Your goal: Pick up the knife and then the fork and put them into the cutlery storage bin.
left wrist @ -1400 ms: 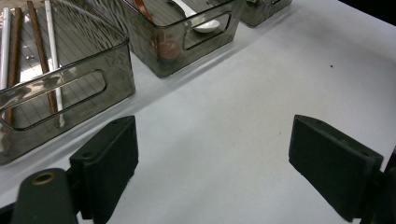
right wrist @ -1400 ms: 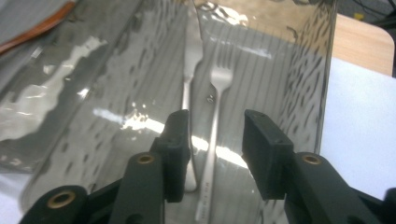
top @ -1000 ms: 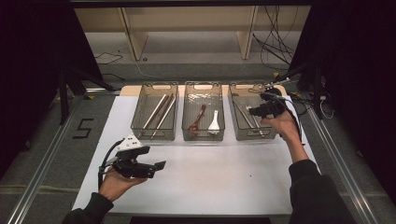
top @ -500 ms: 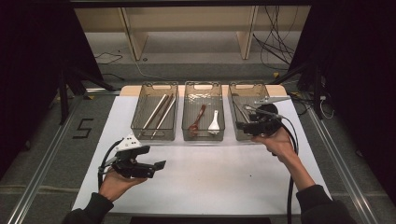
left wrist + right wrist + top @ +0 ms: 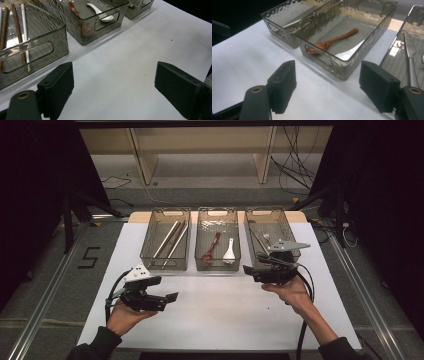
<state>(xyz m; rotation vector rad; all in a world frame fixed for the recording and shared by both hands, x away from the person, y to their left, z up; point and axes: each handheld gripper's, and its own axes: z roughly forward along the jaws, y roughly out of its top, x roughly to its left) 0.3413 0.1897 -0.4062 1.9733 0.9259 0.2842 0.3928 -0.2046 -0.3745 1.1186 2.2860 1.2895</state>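
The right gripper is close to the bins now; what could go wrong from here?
1. The right gripper, jaws open and empty, hovers by the front wall of the right bin; moving forward, it might bump that wall and shift the bin.
2. The knife lies flat on the bin floor, so a grasp could slip.
3. The bins stand close together, so a pushed bin may knock the middle bin.

Both hands hold their tools low, the left tool (image 5: 170, 299) and right tool (image 5: 248, 271) seemingly with jaws spread, empty.
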